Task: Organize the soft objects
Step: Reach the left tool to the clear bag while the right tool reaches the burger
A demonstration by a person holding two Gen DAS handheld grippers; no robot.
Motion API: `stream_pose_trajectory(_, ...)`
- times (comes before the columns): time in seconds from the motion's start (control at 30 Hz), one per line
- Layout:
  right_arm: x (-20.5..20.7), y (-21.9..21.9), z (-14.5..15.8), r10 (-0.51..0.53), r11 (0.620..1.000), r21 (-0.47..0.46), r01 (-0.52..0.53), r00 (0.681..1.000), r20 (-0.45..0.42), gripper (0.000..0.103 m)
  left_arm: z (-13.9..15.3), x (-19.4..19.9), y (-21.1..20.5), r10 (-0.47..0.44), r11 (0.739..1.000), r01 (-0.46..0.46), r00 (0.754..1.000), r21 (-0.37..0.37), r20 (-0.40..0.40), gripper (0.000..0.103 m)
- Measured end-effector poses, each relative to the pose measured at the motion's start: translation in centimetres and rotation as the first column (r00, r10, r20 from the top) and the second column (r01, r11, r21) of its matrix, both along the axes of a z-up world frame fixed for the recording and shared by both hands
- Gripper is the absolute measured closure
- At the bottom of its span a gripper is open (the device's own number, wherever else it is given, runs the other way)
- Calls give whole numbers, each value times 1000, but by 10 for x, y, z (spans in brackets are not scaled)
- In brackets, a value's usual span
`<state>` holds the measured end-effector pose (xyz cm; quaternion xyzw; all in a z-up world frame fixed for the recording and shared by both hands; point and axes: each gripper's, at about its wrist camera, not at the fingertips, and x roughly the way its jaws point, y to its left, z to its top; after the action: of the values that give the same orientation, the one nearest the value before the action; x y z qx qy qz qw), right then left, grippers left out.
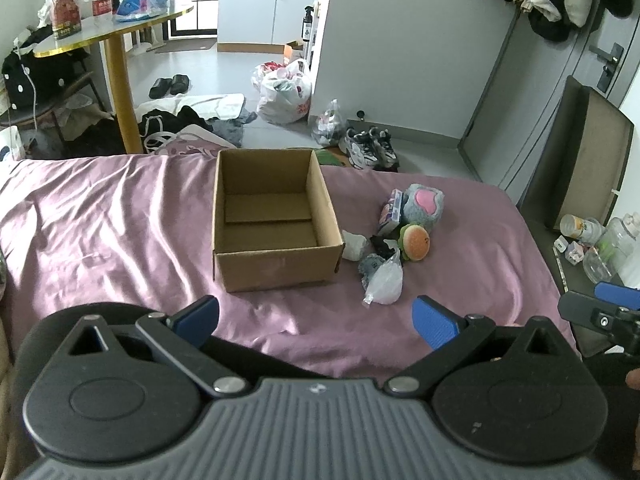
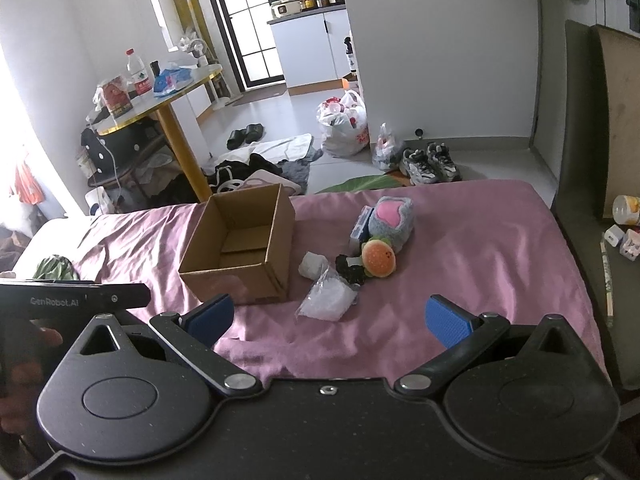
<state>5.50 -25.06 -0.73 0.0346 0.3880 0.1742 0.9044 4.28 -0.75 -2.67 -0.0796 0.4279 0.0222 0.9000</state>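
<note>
Both tongs hang wide and hold nothing: the left gripper (image 1: 316, 322) at the lower centre of its frame, the right gripper (image 2: 330, 320) likewise. Ahead, mid-frame, the cardboard box (image 1: 276, 216) stands bare inside, so nothing looks sorted yet. The burger plush (image 2: 378, 258), grey plush (image 2: 390, 218) and clear bag (image 2: 326, 302) lie clustered just right of it on the pink sheet (image 2: 460, 264). Beyond, upper frame: a cluttered floor and a round table (image 2: 160, 100).

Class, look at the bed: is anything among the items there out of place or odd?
Nothing is damaged or spilled. The soft items, including the burger plush and grey plush, lie heaped beside the cardboard box, which holds nothing.
</note>
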Motion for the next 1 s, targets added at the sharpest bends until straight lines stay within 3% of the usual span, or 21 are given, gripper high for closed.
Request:
stream_pose_trajectory(0.63,62,-14,-42,-21,996,82,29,994,-103,6,-38,55,-19,-28,999,27,999,-36,-35,4)
stream_pose_trajectory(1.0,103,-20,-68,-30,992,119,51,985,-172,10,-60,88,-38,-56,997,53,996,-49,-74,13)
